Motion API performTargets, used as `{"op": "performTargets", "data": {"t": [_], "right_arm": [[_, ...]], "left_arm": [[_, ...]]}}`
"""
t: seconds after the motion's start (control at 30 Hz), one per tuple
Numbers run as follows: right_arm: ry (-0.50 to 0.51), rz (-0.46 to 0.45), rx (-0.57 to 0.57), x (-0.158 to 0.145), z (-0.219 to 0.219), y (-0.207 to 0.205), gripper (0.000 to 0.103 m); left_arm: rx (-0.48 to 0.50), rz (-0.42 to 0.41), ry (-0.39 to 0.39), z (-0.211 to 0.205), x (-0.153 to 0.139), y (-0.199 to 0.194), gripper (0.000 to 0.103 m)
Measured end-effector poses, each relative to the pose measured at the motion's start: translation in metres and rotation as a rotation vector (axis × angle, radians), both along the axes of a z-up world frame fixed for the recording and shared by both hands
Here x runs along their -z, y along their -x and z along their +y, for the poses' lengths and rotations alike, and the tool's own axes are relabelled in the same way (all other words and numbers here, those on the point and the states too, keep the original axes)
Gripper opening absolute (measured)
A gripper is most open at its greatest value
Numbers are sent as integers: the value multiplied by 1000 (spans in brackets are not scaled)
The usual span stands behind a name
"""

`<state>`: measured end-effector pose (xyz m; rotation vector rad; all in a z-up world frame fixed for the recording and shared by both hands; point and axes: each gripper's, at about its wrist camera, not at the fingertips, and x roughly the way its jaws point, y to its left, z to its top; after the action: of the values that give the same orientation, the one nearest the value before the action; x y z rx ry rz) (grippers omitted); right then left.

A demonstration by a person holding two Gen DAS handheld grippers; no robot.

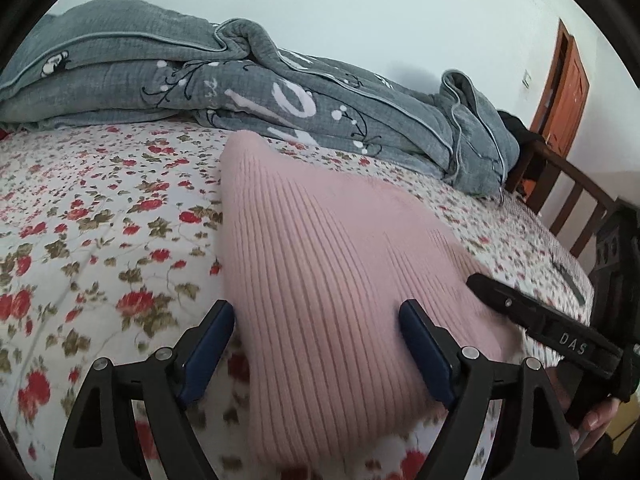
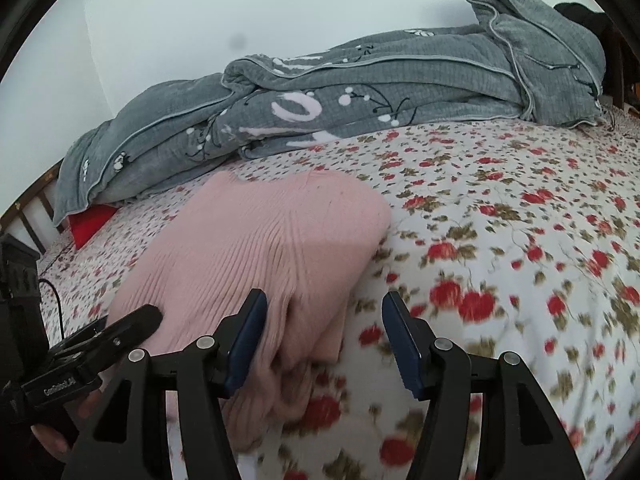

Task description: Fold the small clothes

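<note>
pink ribbed sweater (image 1: 320,248), red-floral sheet (image 1: 100,220), grey quilt (image 1: 280,92)

The left tool (image 1: 316,320) hangs with jaws spread wide over a folded pink ribbed sweater (image 1: 320,248) on the floral bed sheet (image 1: 100,208). The right tool (image 1: 536,316) reaches in from the right beside the sweater, and a grey quilt (image 1: 280,88) lies bunched behind.

Place: home bedroom.
Bed: floral bedsheet (image 1: 100,216), wooden slatted bed frame (image 1: 576,200).
Bedding: bunched grey quilt (image 2: 360,80) along wall.
Doorway: orange-brown wooden door (image 1: 560,92).
</note>
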<state>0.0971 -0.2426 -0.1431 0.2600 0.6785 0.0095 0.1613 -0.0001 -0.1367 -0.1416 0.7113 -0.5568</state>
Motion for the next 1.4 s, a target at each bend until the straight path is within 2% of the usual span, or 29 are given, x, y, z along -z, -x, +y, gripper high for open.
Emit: {"op": "performTargets", "data": {"t": [0.13,0.23,0.37,0.5,0.63,0.77,0.83,0.87,0.9,1.03,1.2,1.4], "right_arm": [[20,6,-5,-4,5,12,59],[24,22,5,-8,5,20,59],[35,27,29,-23,6,36,59],[42,19,49,-41,5,57,59],[41,29,39,-62,5,77,59],[91,30,36,-85,11,100,59],[115,18,61,-95,14,115,69],[129,17,67,-98,15,118,84],[149,11,73,-102,16,122,92],[222,-4,77,-115,22,132,96],[214,-5,90,-124,21,139,99],[190,-2,89,-127,19,141,100]], "left_arm": [[2,-30,-67,-1,-4,18,84],[-22,-6,-121,-2,-12,28,82],[-18,19,-125,1,-30,40,80],[-27,-25,-161,1,-56,61,80],[-31,-48,-153,4,-87,84,80],[-56,-76,-143,8,-117,109,80],[-64,-89,-139,9,-128,119,81],[-71,-97,-141,8,-133,124,81],[-79,-103,-142,8,-137,128,81],[-106,-112,-139,7,-150,140,81],[-129,-101,-133,9,-153,147,83],[-161,-103,-171,10,-150,150,84]]}}
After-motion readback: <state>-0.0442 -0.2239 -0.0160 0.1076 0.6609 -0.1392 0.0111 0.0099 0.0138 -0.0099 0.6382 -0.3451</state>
